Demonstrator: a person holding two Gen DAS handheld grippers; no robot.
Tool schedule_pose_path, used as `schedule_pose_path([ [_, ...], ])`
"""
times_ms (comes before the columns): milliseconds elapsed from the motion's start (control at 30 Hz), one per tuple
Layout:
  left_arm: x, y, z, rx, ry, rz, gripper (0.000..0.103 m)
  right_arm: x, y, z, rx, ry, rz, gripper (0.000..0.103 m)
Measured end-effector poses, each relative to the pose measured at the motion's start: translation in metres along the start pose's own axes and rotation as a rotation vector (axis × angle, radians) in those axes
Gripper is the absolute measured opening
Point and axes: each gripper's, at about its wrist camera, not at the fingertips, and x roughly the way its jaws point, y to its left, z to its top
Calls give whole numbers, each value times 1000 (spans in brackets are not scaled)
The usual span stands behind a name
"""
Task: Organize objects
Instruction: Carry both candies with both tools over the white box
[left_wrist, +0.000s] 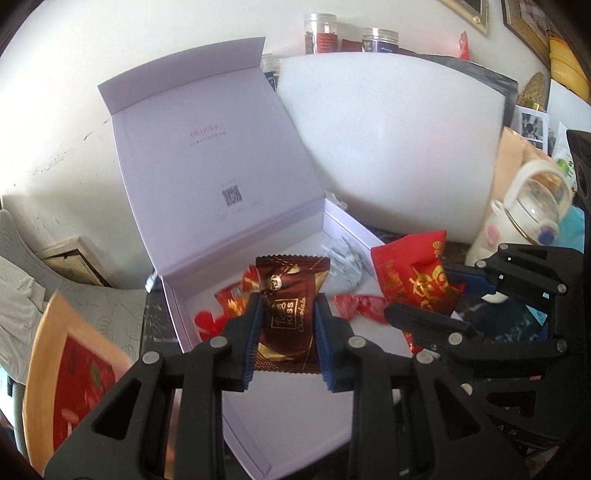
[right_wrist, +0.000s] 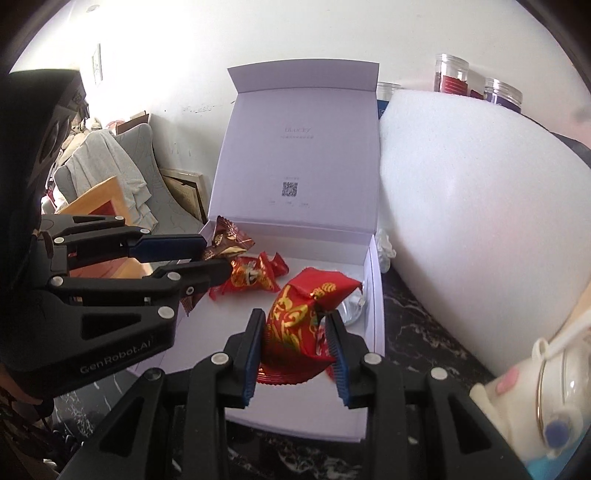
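The brown chocolate packet (left_wrist: 288, 314) is light, crinkly and slippery, with a soft filling; it sits pinched across its middle in the left gripper (left_wrist: 286, 339), above the open box (right_wrist: 362, 325). The red packet (right_wrist: 295, 328), equally flimsy, is pinched in the right gripper (right_wrist: 295, 347) over the box's right side. Mid-body holds look safer than the sealed ends. Red candies (right_wrist: 255, 277) lie inside the box, which rests on the dark marbled tabletop (right_wrist: 424, 339).

Dark marbled countertop (right_wrist: 413, 332) — carrying box (right_wrist: 373, 332), foam block (right_wrist: 461, 206), perhaps kettle (right_wrist: 546, 398).
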Motion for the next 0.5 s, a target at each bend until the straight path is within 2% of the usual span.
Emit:
schedule_pose_path([
  [267, 28, 5, 27, -23, -1, 34, 26, 27, -25, 24, 19, 4, 22, 33],
  [500, 53, 16, 42, -40, 30, 65, 26, 56, -36, 41, 2, 34, 59, 33],
])
